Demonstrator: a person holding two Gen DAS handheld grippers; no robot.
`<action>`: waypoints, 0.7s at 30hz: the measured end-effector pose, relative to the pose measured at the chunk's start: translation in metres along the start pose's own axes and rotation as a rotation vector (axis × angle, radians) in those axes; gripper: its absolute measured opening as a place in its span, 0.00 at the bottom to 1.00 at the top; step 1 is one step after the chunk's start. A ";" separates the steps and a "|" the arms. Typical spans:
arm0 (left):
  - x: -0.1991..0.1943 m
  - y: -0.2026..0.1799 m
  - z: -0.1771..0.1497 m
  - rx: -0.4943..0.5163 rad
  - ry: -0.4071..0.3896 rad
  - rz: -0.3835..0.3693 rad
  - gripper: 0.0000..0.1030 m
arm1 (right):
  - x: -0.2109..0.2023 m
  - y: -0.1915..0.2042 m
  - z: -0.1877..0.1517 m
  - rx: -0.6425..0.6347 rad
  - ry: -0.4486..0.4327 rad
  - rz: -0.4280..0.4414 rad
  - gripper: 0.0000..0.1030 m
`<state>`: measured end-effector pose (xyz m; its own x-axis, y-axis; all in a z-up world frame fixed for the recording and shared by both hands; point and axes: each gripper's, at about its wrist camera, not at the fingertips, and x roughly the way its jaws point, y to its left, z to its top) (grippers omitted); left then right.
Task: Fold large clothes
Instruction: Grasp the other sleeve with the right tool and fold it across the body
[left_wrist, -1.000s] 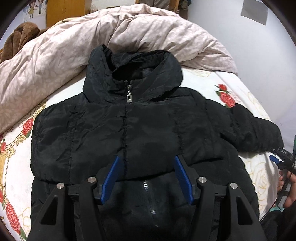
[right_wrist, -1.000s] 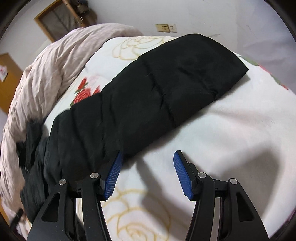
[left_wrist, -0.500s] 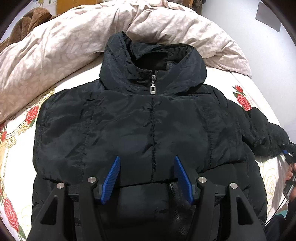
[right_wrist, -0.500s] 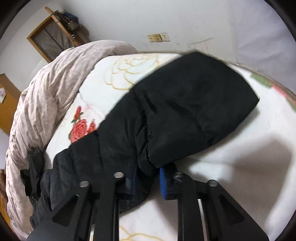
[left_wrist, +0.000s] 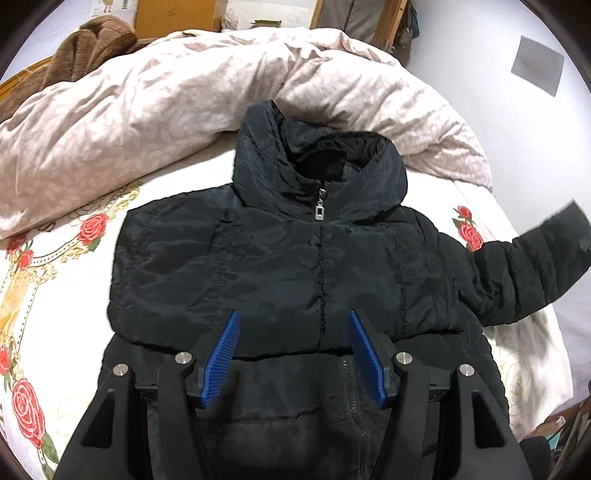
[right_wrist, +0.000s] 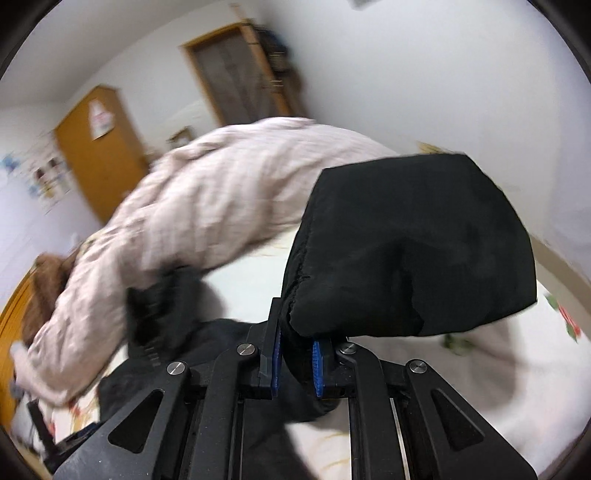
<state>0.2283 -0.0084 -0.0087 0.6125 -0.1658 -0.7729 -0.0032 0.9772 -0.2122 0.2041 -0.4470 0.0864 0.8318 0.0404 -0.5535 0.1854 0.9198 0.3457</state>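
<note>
The right gripper (right_wrist: 297, 360) is closing, its pads clamping the jacket (left_wrist: 317, 266) sleeve (right_wrist: 406, 251), cuff lifted off the bedsheet (left_wrist: 66, 295). The left gripper (left_wrist: 293, 354) hangs half-wide, gripping nothing, over the hem; bare sheet flanks both sides.

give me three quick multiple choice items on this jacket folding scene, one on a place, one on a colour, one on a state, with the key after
1. Where does the jacket lie?
A. on a floral bedsheet
B. on a wooden floor
C. on a chair

2. What colour are the left gripper pads?
A. red
B. blue
C. yellow

3. What is the state of the right gripper?
A. wide open over bare sheet
B. closing on the jacket's sleeve
C. closing on the duvet

Key:
1 A, the rose-printed bedsheet shows around the jacket.
2 B, both ribbed pads are blue.
3 B, the black sleeve is pinched between its pads as the jaws close, its cuff end lifted off the bed; the pink duvet lies apart behind.
</note>
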 end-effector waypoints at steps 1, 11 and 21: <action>-0.004 0.004 -0.001 -0.008 -0.006 0.000 0.61 | 0.000 0.017 0.000 -0.025 0.008 0.030 0.13; -0.032 0.061 -0.013 -0.092 -0.040 0.040 0.61 | 0.057 0.153 -0.064 -0.250 0.182 0.193 0.13; -0.038 0.106 -0.022 -0.160 -0.050 0.073 0.61 | 0.141 0.213 -0.153 -0.415 0.417 0.216 0.28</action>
<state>0.1875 0.0983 -0.0153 0.6443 -0.0843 -0.7601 -0.1724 0.9523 -0.2518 0.2808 -0.1859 -0.0342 0.5383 0.3146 -0.7818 -0.2524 0.9453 0.2066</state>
